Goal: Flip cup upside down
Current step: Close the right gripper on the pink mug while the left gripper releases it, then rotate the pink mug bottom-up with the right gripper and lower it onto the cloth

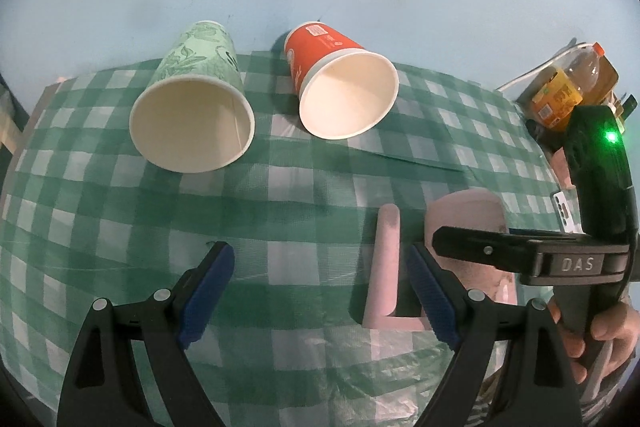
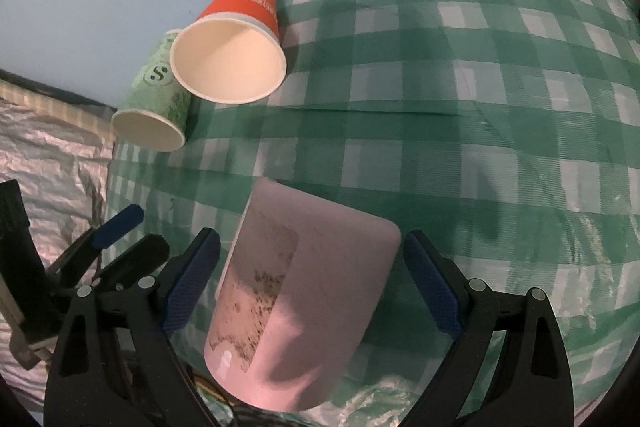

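The right gripper point(image 2: 312, 279) is spread wide, with the pink mug point(image 2: 304, 307) sitting between its blue, bumpy pads point(image 2: 192, 283). The pads do not seem to touch the mug. The mug is smooth and round like a tube. It has a worn, speckled patch on its side, and no words on the patch can be read. Its long way runs from 6 o'clock up toward 12 o'clock in the right wrist view, leaning a bit. I cannot tell which end is the open one.

The left gripper point(image 1: 320, 291) is wide apart too and holds nothing. In its view the mug's pink handle point(image 1: 386, 267) shows just inside the pad point(image 1: 432, 299) at 3 o'clock. The right gripper's black body at 3 o'clock has "DAS" on it and a small green light.

Both grippers are over a thin, crinkly cloth point(image 1: 280, 211) with green and white squares.

Farther out, at 12 o'clock, two paper cups stand close together. The green cup point(image 1: 196, 107) has a leaf pattern, and in the right view a big "S" in a ring. The red cup point(image 1: 340, 83) has white writing too small to read. Both open ends look our way.

At 2 o'clock in the left view is a bottle point(image 1: 572, 83) with an orange cap.
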Demonstrator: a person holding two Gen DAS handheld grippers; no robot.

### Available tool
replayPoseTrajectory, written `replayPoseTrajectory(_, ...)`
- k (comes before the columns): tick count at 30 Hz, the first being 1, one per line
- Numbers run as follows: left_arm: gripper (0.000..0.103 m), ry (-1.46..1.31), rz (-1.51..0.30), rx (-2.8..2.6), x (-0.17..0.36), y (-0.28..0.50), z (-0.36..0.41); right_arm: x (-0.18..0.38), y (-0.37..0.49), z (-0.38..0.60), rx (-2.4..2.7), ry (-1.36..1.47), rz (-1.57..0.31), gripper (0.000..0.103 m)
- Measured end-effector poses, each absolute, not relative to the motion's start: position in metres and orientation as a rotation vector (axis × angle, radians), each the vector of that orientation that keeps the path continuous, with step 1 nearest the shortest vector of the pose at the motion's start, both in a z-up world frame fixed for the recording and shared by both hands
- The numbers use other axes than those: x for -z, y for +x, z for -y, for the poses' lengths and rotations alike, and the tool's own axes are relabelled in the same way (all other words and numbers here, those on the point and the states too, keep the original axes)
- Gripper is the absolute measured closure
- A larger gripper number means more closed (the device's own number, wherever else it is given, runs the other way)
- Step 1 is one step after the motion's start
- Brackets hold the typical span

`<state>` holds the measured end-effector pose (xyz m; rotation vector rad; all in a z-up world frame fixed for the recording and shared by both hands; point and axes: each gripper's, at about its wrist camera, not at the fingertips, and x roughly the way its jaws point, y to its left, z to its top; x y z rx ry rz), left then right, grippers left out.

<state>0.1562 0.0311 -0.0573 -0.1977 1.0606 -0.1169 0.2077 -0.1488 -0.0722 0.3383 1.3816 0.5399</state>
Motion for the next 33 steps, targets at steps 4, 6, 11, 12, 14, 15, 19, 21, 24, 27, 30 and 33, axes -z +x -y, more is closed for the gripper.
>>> replayPoseTrajectory(4, 0.014, -0.195, -1.048, 0.107, 0.058, 0.154, -0.03, 0.076, 0.209, 0.148, -0.549, 0.348, -1.402, 0.021)
replayPoseTrajectory(6, 0.014, -0.196, -1.039, 0.102, 0.058, 0.153, -0.03, 0.076, 0.209, 0.149, -0.557, 0.355, -1.401, 0.022)
replayPoseTrajectory(11, 0.014, -0.221, -1.026, 0.097, 0.059, 0.15, -0.034, 0.075, 0.208, 0.149, -0.588, 0.364, -1.394, 0.027)
replayPoseTrajectory(12, 0.014, -0.227, -1.023, 0.088, 0.06, 0.149, -0.036, 0.074, 0.207, 0.149, -0.593, 0.359, -1.382, 0.027)
replayPoseTrajectory(14, 0.014, -0.235, -1.016, 0.074, 0.06, 0.147, -0.038, 0.07, 0.203, 0.147, -0.609, 0.345, -1.351, 0.028)
replayPoseTrajectory(15, 0.014, -0.243, -1.011, 0.075, 0.06, 0.145, -0.04, 0.067, 0.201, 0.148, -0.616, 0.342, -1.332, 0.028)
replayPoseTrajectory(19, 0.014, -0.28, -1.002, 0.073, 0.06, 0.14, -0.045, 0.05, 0.189, 0.151, -0.63, 0.306, -1.216, 0.029)
replayPoseTrajectory(21, 0.014, -0.29, -0.995, 0.069, 0.06, 0.136, -0.047, 0.04, 0.182, 0.152, -0.616, 0.275, -1.14, 0.029)
replayPoseTrajectory(24, 0.014, -0.3, -0.986, 0.062, 0.059, 0.131, -0.049, 0.028, 0.17, 0.15, -0.602, 0.219, -1.043, 0.029)
replayPoseTrajectory(27, 0.014, -0.29, -0.972, 0.045, 0.058, 0.124, -0.048, 0.018, 0.157, 0.146, -0.601, 0.166, -0.945, 0.03)
replayPoseTrajectory(30, 0.014, -0.286, -0.963, 0.042, 0.057, 0.117, -0.048, 0.007, 0.144, 0.14, -0.561, 0.084, -0.817, 0.03)
replayPoseTrajectory(33, 0.014, -0.296, -0.962, 0.039, 0.058, 0.113, -0.05, -0.002, 0.133, 0.133, -0.501, 0.004, -0.699, 0.03)
